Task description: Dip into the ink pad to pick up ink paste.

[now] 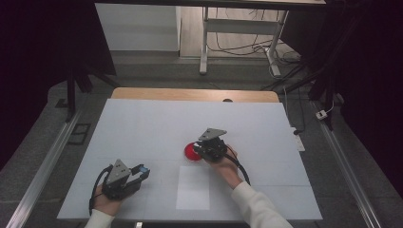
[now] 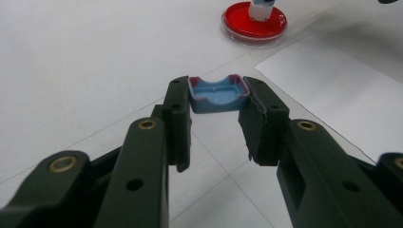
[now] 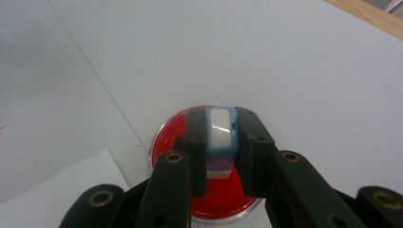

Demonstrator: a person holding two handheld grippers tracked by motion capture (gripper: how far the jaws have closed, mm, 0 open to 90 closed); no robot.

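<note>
A shallow red dish lies on the white table just right of centre. My right gripper reaches over it, shut on a small blue-and-white block. The block stands upright with its lower end down in the red dish. At the near left, my left gripper is shut on a small blue cap with a reddish rim, held a little above the table. In the left gripper view the red dish lies far ahead with the block standing in it.
A white sheet of paper lies flat on the table between the two hands, near the front edge. The table's wooden far edge shows beyond the white cover. Desk legs and cables stand on the floor behind.
</note>
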